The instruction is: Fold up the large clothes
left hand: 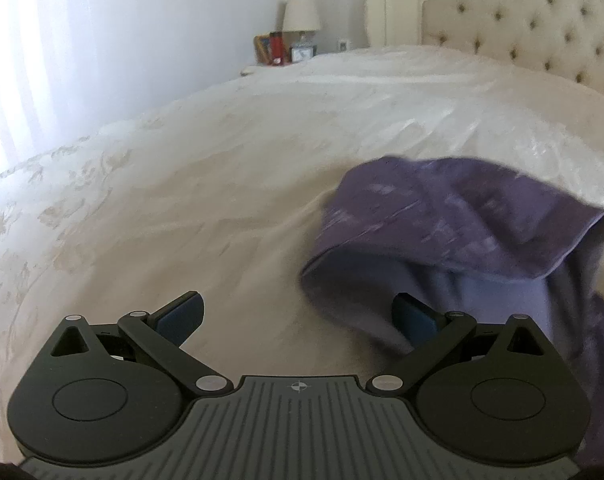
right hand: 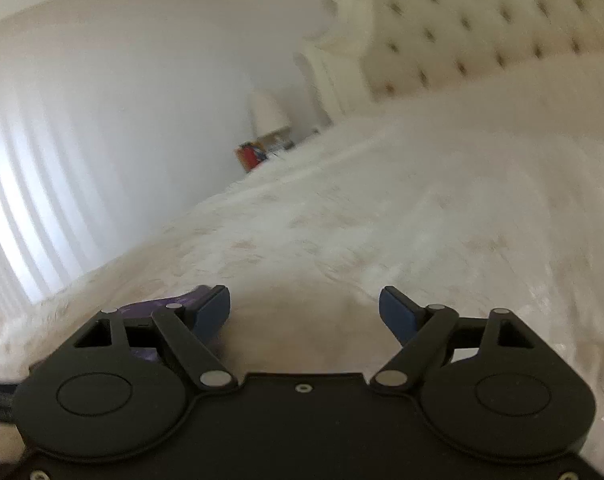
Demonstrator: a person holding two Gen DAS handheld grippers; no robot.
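Item: one purple garment (left hand: 461,232), large, faintly mottled print, lying in a loose heap on the bed (left hand: 222,184) — toward the right side of the left wrist view, its bulk running from a rounded upper fold near the middle of the bed down and rightward out of view. Its long axis cannot be told for certain; the cloth is bunched, blurred, and partly doubled over itself, with a hemmed edge facing the camera. Left tongs (left hand: 300,318): spread wide, nothing pinched; the right-hand pad (left hand: 413,320) stands in front of the garment's lower fold, and whether it touches cannot be told. Right tongs (right hand: 303,312): spread, bare bedspread between the pads; a sliver of purple cloth shows just behind the left-hand pad (right hand: 212,308). Setting: cream embroidered bedspread, tufted headboard (left hand: 541,20), a lamp (left hand: 300,12) on a nightstand beyond — all well apart from the garment.
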